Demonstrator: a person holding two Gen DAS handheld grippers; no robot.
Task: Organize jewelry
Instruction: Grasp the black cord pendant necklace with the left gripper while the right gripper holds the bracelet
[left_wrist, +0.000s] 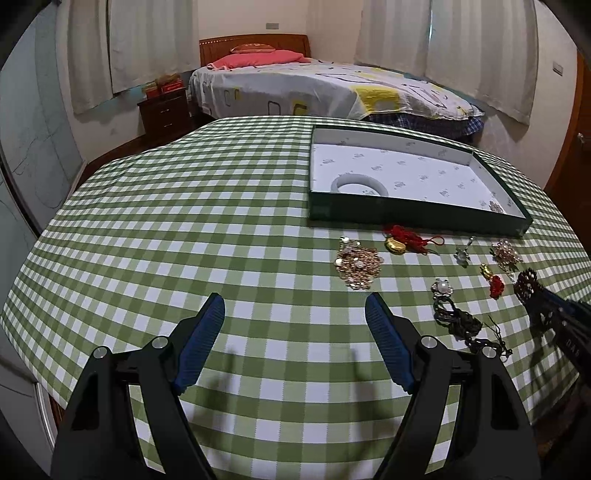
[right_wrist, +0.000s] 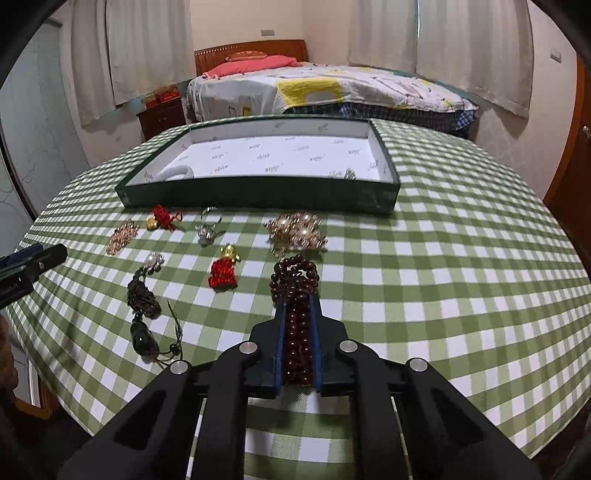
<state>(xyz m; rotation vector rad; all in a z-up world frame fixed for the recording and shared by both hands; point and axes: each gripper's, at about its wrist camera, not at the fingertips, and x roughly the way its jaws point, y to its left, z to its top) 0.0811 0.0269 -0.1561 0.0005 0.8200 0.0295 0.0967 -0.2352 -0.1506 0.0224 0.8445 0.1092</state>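
Dark-red bead bracelet (right_wrist: 295, 295) between right fingers (right_wrist: 279, 339)

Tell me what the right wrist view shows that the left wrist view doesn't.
Only the right wrist view shows the right gripper shut on the dark bead bracelet, with the beads lying between its fingers.

Only the left wrist view shows the left gripper open and empty above bare tablecloth, and the white bangle's full ring shape.

Both show the green tray holding the bangle at one end and a small piece at the other, plus the loose jewelry on the cloth and the bed behind.
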